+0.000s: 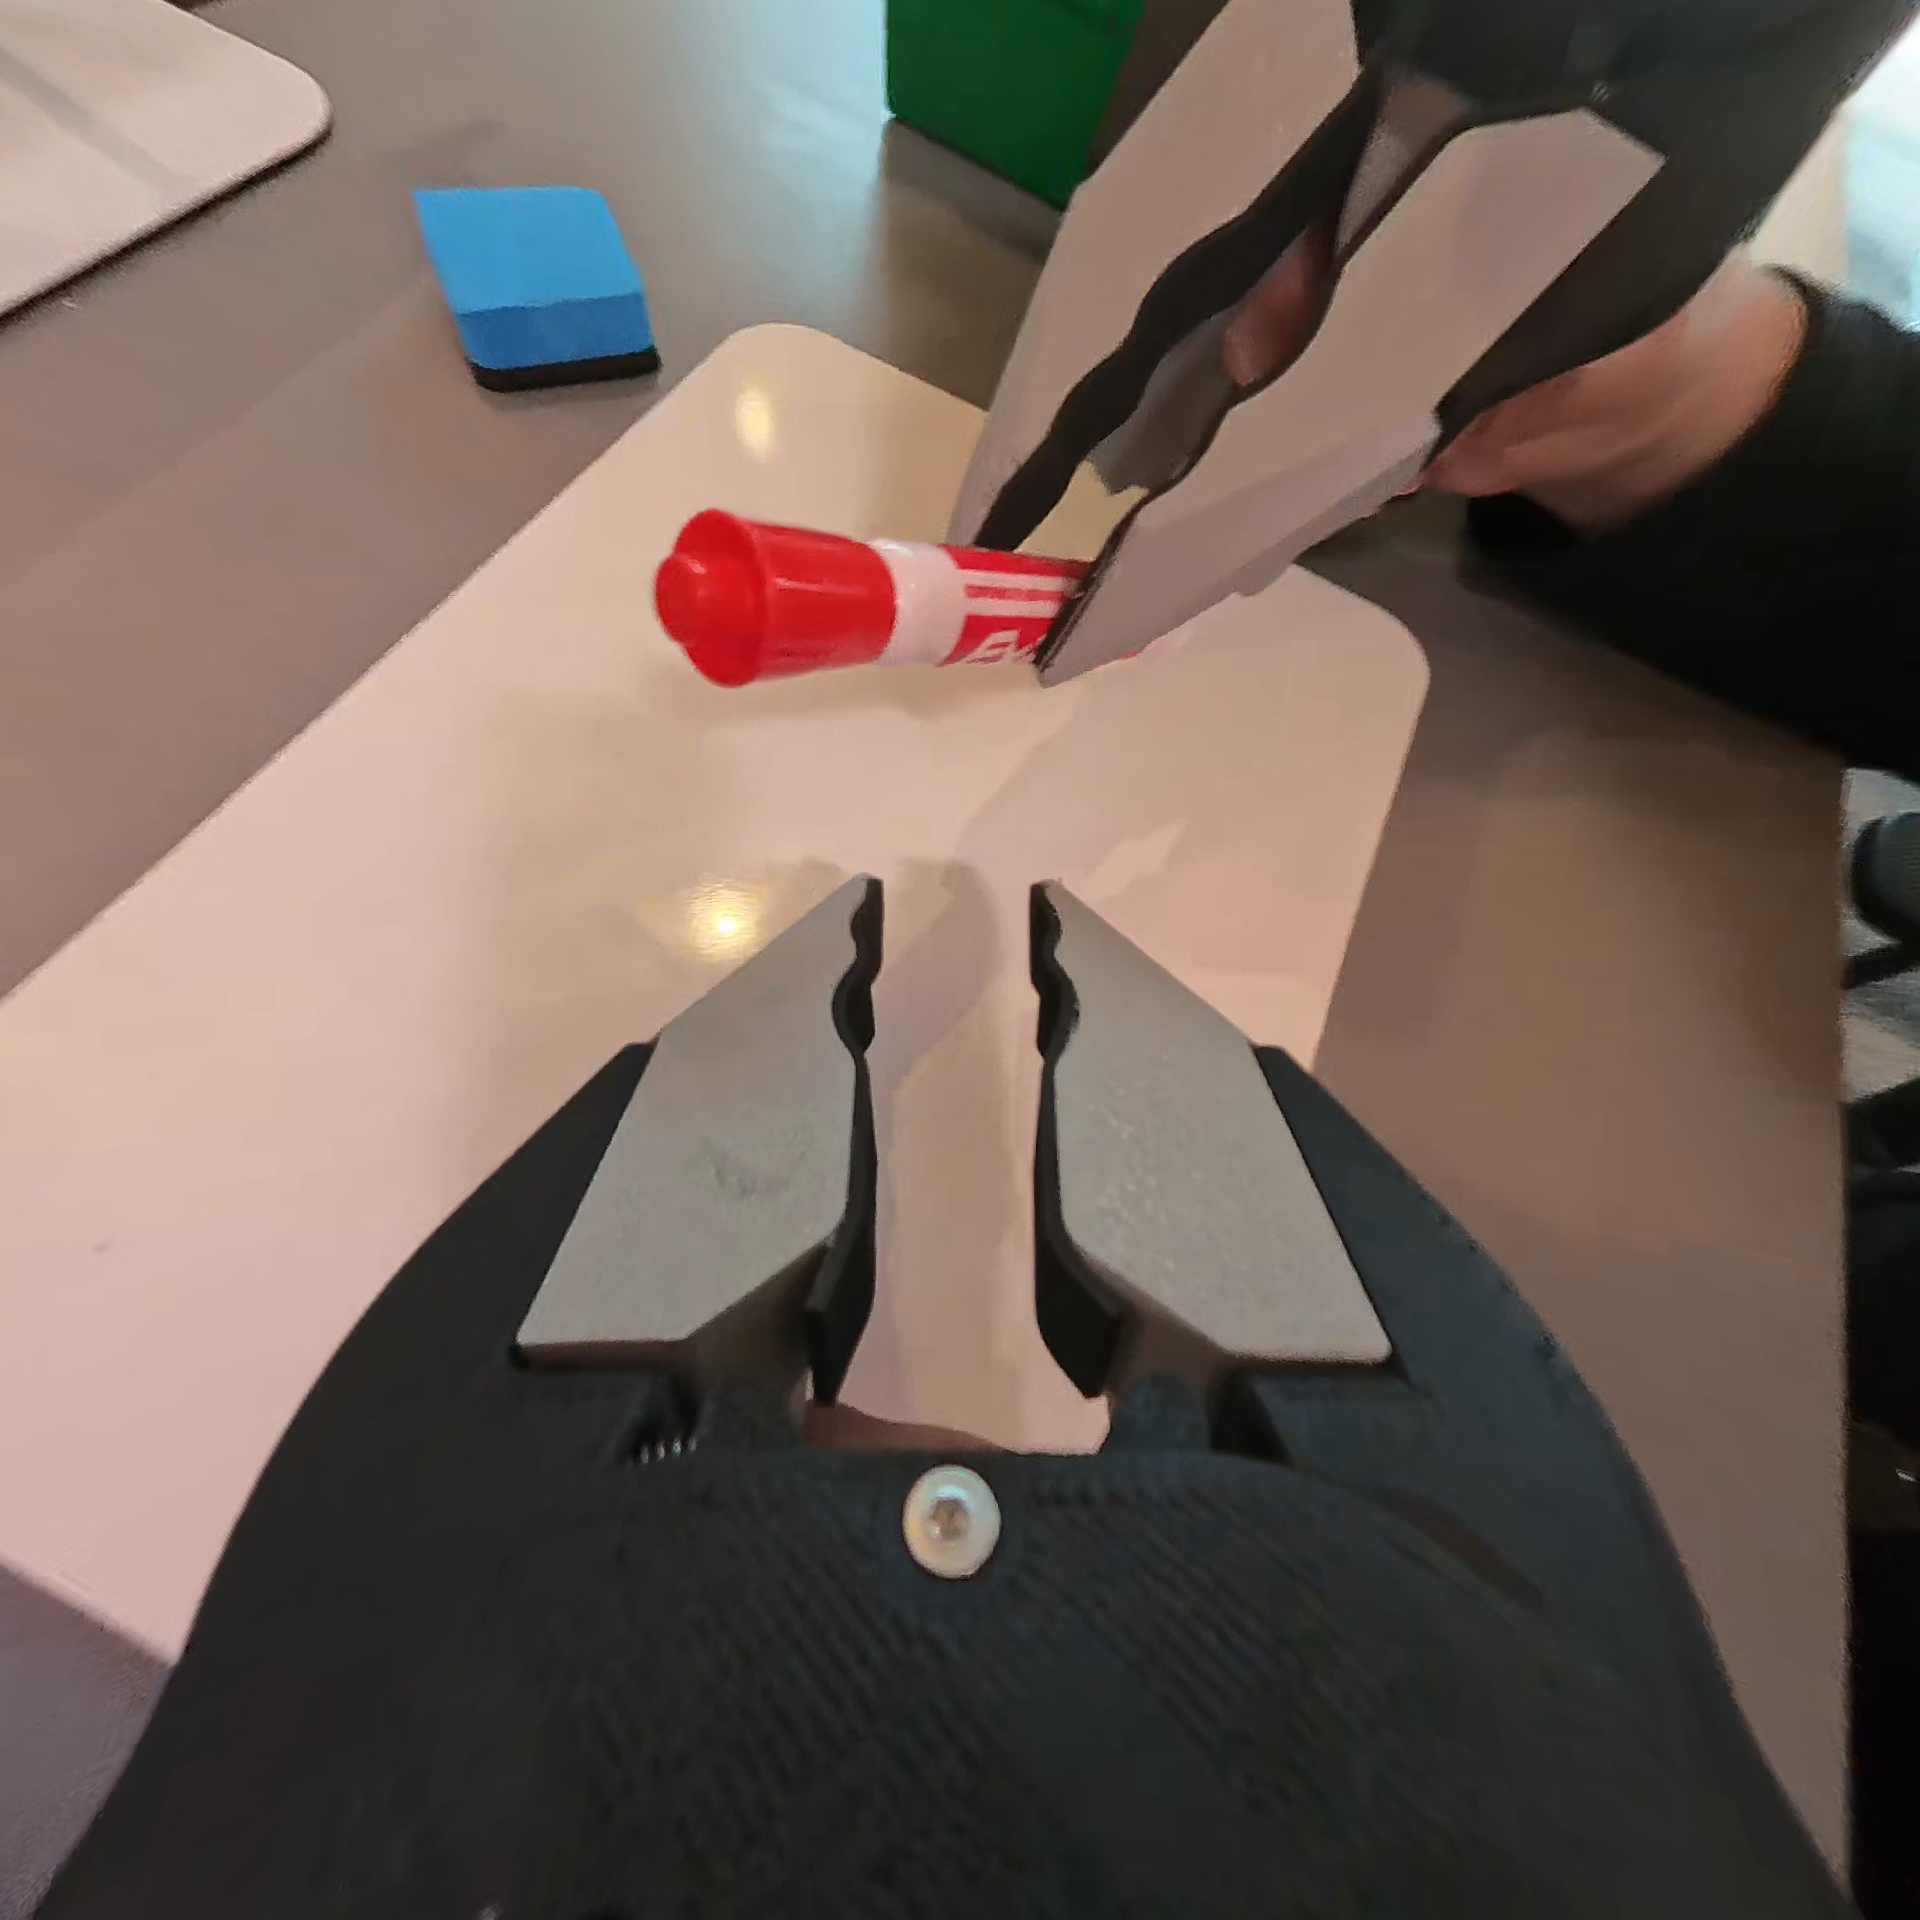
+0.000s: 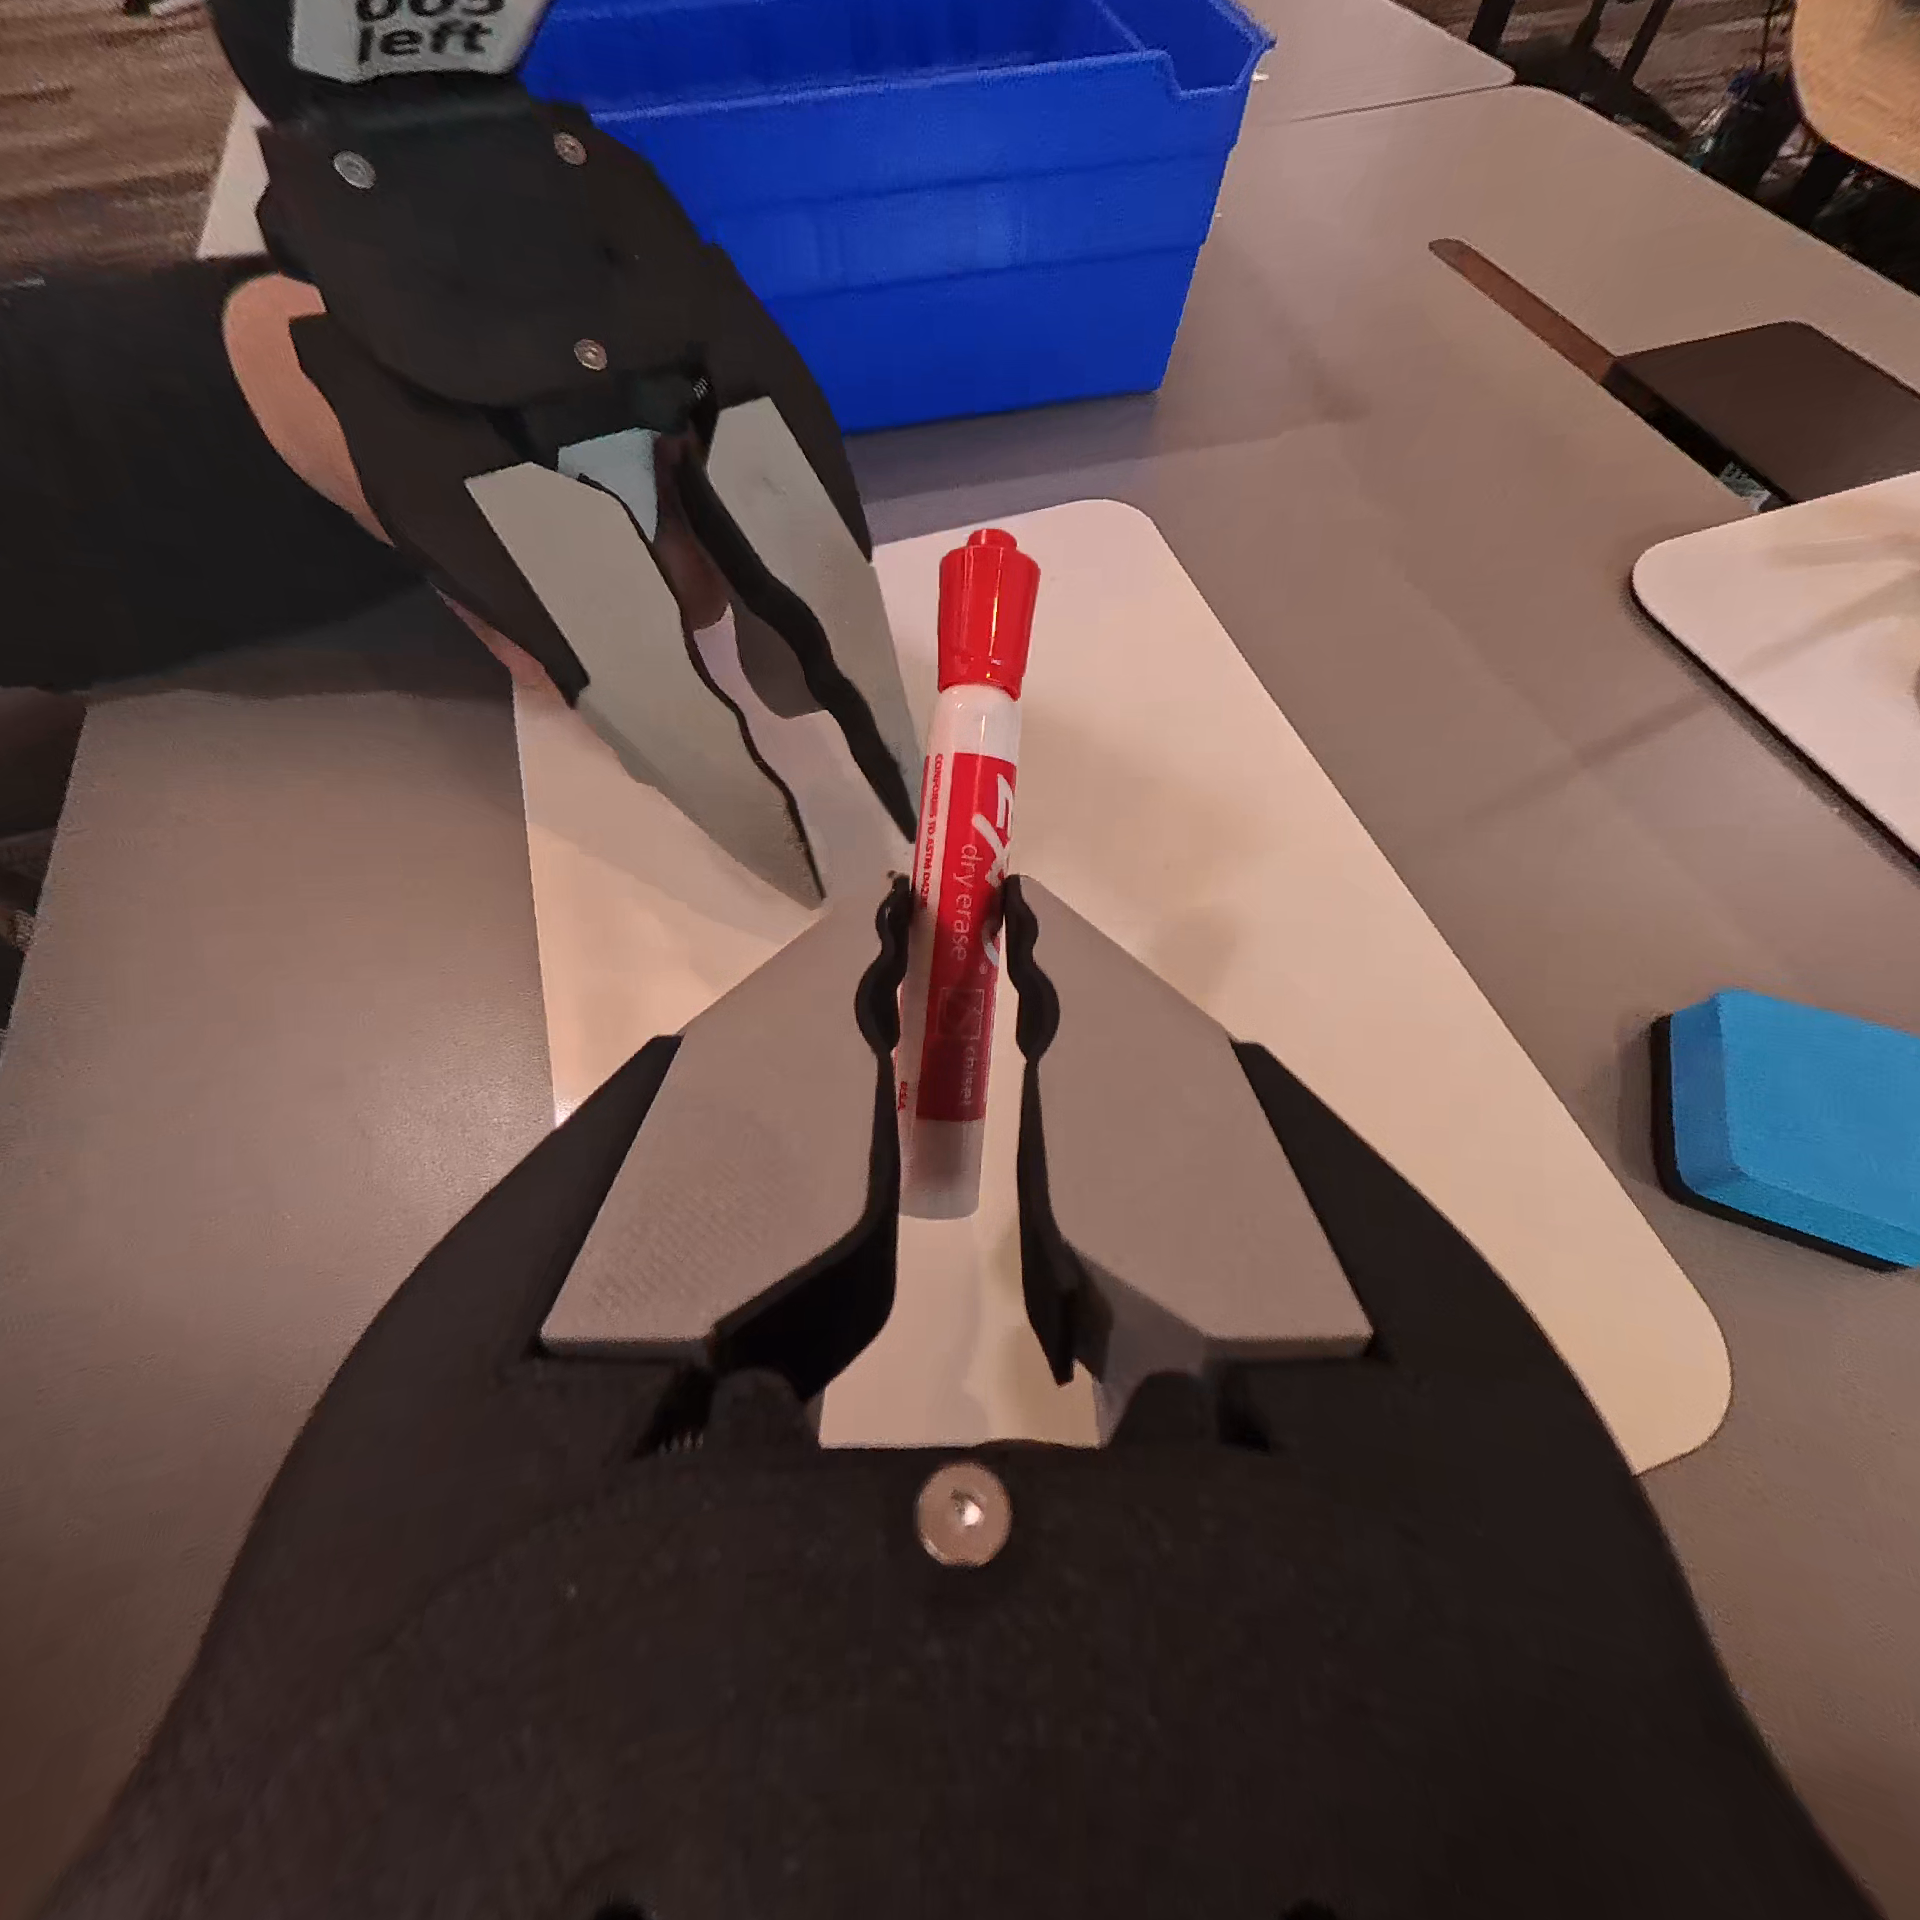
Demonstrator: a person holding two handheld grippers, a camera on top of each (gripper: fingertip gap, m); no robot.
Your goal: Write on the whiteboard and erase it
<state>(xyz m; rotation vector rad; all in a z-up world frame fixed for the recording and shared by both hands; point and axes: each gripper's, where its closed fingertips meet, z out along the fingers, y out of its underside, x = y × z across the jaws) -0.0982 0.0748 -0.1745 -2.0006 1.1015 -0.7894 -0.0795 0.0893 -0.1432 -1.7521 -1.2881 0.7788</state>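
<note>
A red dry-erase marker (image 2: 982,644) with its red cap on is clamped by the barrel in my right gripper (image 2: 958,904), held above a white whiteboard (image 2: 1247,935). In the left wrist view the marker (image 1: 790,597) sticks out cap-first from the right gripper (image 1: 1023,603) over the whiteboard (image 1: 416,935). My left gripper (image 1: 956,904) is open and empty. In the right wrist view its fingertips (image 2: 857,852) are just left of the marker's barrel, below the cap. A blue eraser (image 1: 535,281) lies on the grey table beside the board; it also shows in the right wrist view (image 2: 1808,1122).
A blue plastic bin (image 2: 935,208) stands behind the whiteboard. A second whiteboard (image 2: 1787,623) lies at the right edge, with a dark flat object (image 2: 1766,405) behind it. A green box (image 1: 997,94) stands at the table's far side. A person's hands hold both grippers. The tips of one gripper are about 4 cm away from the tips of the other. The right tips stand about 15 cm off the blue eraser (image 1: 535,281). My right wrist view (image 2: 1767,1076) looks at it from another angle.
</note>
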